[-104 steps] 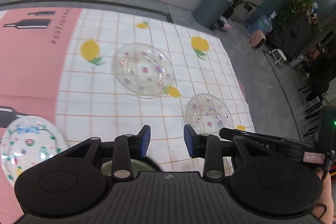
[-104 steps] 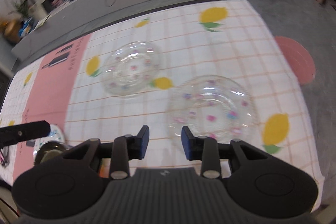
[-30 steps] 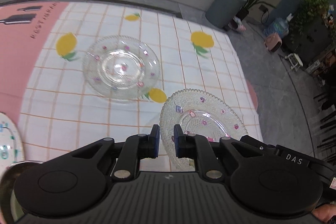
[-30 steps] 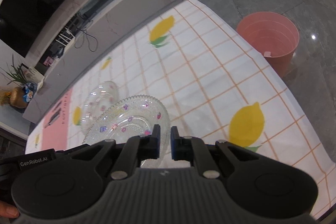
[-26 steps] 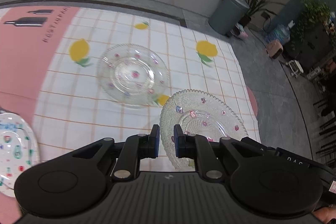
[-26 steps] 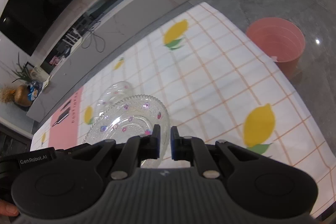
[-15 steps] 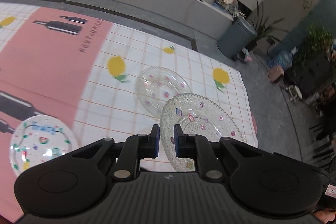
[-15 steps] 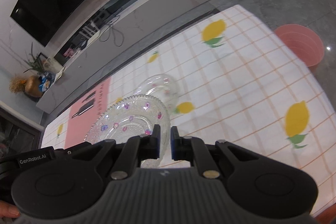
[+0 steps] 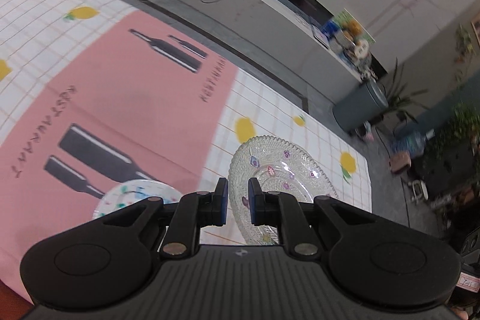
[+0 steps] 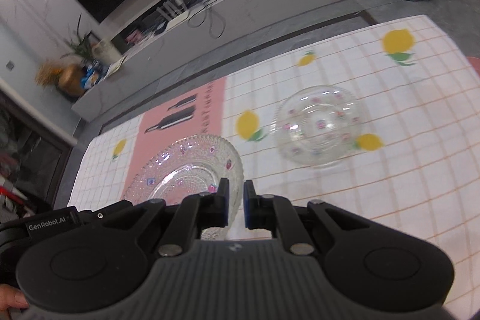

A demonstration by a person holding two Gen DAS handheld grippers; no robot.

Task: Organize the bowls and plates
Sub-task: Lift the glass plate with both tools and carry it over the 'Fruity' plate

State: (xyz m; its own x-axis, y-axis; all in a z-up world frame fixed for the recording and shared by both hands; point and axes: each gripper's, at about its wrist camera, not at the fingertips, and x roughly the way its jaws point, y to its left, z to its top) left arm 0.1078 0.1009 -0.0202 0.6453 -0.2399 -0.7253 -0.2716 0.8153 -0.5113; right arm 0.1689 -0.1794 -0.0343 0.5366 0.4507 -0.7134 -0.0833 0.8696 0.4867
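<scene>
Gripping glass plate (image 9: 279, 170) w/ both grippers; painted plate (image 9: 135, 194) below-left.

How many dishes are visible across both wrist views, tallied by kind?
Clear glass plate, held by both grippers: 1
Clear glass bowl on the tablecloth: 1
White patterned plate: 1
Total: 3

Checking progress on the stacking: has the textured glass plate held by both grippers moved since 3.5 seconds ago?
Yes. The textured glass plate left its spot right of the clear plate and now hangs left of it, over the pink panel.
</scene>
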